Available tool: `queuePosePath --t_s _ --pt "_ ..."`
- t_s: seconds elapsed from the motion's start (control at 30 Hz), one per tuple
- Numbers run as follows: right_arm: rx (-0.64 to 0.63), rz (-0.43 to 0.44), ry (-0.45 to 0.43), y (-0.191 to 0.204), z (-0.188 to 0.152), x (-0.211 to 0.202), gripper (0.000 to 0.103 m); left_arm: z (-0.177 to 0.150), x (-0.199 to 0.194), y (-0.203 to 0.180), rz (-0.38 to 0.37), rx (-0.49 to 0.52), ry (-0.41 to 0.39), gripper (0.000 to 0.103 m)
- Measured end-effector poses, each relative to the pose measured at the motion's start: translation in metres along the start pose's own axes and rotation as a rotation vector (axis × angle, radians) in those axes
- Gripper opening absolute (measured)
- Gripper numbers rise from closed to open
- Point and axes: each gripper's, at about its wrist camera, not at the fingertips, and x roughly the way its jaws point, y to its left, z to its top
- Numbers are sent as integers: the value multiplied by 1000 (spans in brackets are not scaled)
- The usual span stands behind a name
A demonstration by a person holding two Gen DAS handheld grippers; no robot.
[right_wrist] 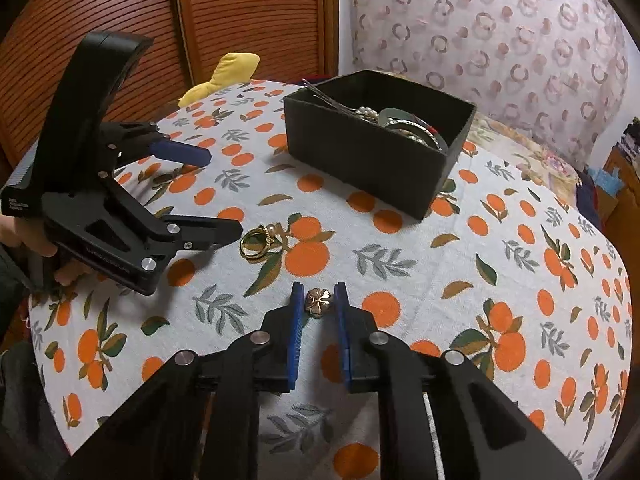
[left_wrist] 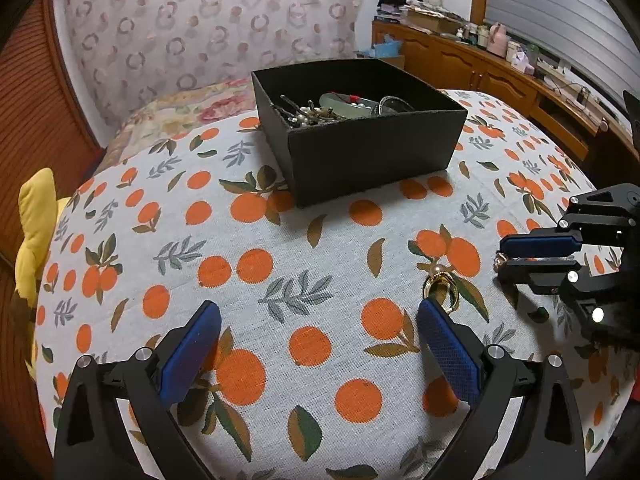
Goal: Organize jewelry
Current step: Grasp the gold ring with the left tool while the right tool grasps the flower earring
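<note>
My right gripper [right_wrist: 318, 300] clamps a rose-gold flower earring [right_wrist: 318, 302]. My left gripper [left_wrist: 318, 346] stands open. The gold ring [right_wrist: 256, 242] lies on the tablecloth [right_wrist: 420, 280] at ten o'clock; the black box [right_wrist: 376, 140] at twelve.

Spread across a round table: a white cloth [left_wrist: 320, 240] printed with oranges and leaves. Toward the far side, an open black box [left_wrist: 360, 148] holding a tangle of jewelry [left_wrist: 336, 110], pearls and hairpins among it. In the foreground, the left gripper [left_wrist: 320, 344], blue pads wide apart over bare cloth. Just beyond its right fingertip, gold rings with a pearl [left_wrist: 440, 284] lying on the fabric. At right, the right gripper [left_wrist: 502, 258], jaws nearly together on a small rose-gold piece [left_wrist: 500, 262]. Behind, patterned curtains [left_wrist: 208, 32], a wooden sideboard [left_wrist: 500, 76], a yellow cushion [left_wrist: 36, 224] at left.
</note>
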Motion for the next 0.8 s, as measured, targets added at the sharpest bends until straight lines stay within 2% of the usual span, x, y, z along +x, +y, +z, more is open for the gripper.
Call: queuePosePath --t_s 0.3,0.37,0.5,0.6,0.63,0.7,0.8 --pt "35 -13 -25 -9 -11 -17 17 -2 -3 -4 -13 21 10 95" --pt "42 -17 -27 -11 -15 -20 17 -3 -5 -7 -32 22 16 95" --pt "62 -27 -28 -16 -21 -23 17 -2 -12 -17 -118 9 -13 95" --pt "75 -31 -31 -20 -25 -26 17 1 -15 -29 -128 31 -31 95" --pt "77 -32 -32 -20 -25 -26 17 3 -15 -32 -131 38 -33 93" --pt "77 -34 -36 -21 -25 -28 17 6 -13 -40 -133 56 -31 77" --pt "78 -34 -44 -21 -25 -29 17 10 -9 -46 -131 70 -24 60"
